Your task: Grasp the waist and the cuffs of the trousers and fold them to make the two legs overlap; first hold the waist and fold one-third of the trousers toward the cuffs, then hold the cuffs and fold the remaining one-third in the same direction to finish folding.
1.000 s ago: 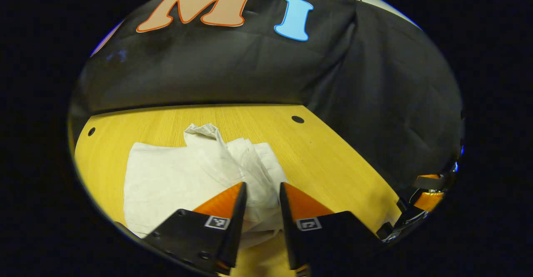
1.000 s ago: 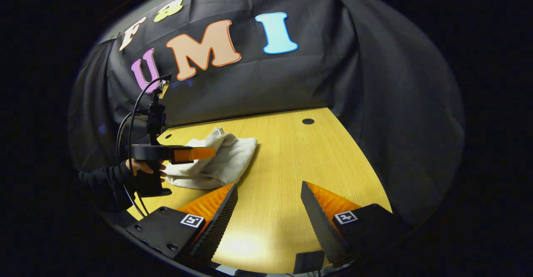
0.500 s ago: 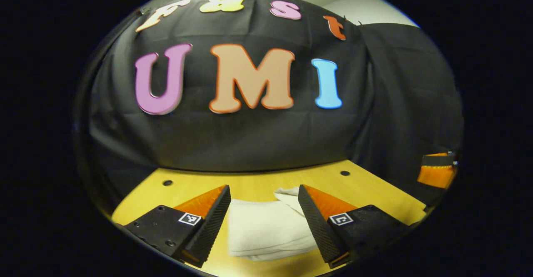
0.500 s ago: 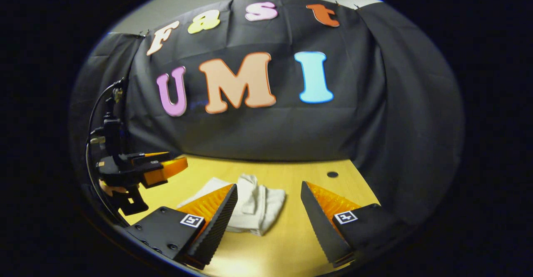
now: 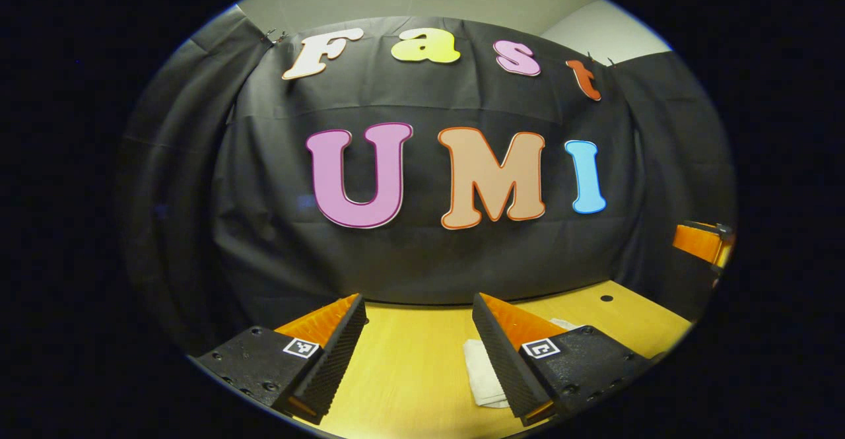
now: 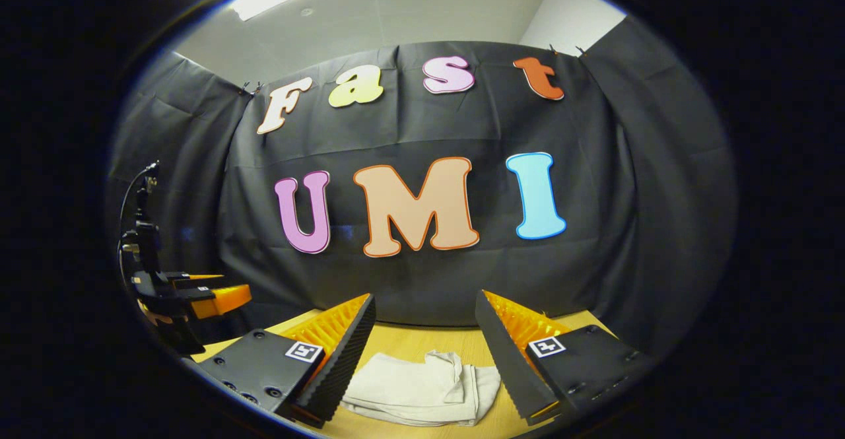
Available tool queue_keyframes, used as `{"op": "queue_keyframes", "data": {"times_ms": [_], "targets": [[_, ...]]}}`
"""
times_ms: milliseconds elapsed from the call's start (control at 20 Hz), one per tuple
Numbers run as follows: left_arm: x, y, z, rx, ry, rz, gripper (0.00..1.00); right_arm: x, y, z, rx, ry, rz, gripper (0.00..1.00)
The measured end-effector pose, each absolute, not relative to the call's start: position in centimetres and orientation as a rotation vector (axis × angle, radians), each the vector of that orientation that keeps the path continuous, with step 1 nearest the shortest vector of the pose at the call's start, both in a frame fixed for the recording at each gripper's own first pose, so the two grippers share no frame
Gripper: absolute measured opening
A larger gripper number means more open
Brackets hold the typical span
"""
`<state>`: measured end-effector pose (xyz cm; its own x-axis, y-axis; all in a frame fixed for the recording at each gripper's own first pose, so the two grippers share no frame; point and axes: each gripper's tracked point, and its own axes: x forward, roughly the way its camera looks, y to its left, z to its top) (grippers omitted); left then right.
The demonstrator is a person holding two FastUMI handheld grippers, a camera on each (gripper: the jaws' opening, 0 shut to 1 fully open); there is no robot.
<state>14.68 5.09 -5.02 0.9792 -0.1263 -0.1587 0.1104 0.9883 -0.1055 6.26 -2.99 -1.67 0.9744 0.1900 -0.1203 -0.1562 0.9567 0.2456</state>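
Left gripper (image 5: 417, 310): fingers spread wide apart with nothing between them, raised above the table and facing the booth wall.
Right gripper (image 6: 424, 310): fingers likewise parted and holding nothing, raised above the table.
Trousers (image 6: 422, 396): a pale folded bundle lying flat on the wooden table (image 6: 422, 346); in the right gripper view it sits below and between the two fingers, touched by neither.
Trousers in the left gripper view (image 5: 480, 376): one edge shows just beside the inner face of the right-hand finger, the rest hidden behind it.
Left gripper in the right gripper view (image 6: 221, 297): off at the left edge, well apart from the trousers.
Right gripper in the left gripper view (image 5: 701, 241): partly visible at the far right edge.
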Motion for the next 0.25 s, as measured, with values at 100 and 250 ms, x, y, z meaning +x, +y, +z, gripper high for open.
{"op": "queue_keyframes", "data": {"times_ms": [100,250], "targets": [[14.4,6.1,-5.1,-0.078,0.167,-0.112,0.95,6.0,-1.9,-1.7,0.219,0.139,0.179,0.94],[14.3,6.6,-4.8,-0.087,0.163,-0.121,0.95,5.9,-1.0,-2.1,0.206,0.155,0.174,0.97]]}}
